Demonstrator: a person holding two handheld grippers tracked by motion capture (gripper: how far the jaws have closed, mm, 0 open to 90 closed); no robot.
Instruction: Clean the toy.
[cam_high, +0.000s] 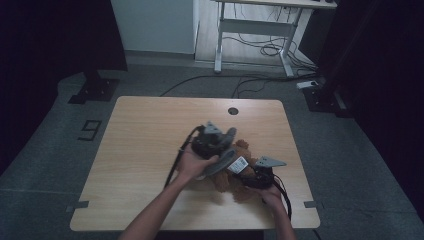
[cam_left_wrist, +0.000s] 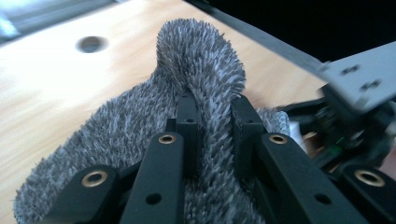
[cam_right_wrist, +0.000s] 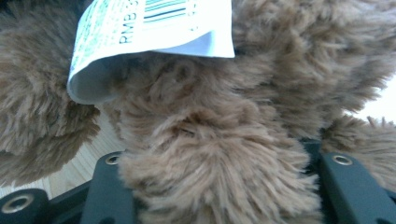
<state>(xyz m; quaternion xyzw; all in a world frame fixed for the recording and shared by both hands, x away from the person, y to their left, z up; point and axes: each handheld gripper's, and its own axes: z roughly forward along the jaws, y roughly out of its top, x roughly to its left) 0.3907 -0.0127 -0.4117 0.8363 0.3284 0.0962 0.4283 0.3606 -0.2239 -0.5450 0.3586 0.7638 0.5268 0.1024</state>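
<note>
Left gripper (cam_left_wrist: 212, 116) pinches a grey fuzzy cloth (cam_left_wrist: 116, 140) just beside the brown plush toy (cam_right_wrist: 210, 140), on which the right gripper (cam_right_wrist: 219, 186) is clamped.

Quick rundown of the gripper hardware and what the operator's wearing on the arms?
Both grippers have black bodies. The left gripper has black slotted jaws with brass-ringed screw holes. Each carries a grey three-cornered plate on top; the right gripper has its plate pointing sideways. A black cable trails from each. The forearms are bare, no sleeves or gloves in sight.

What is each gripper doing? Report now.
Left gripper: closed on the grey fuzzy cloth.
Right gripper: closed on the brown plush toy.
</note>
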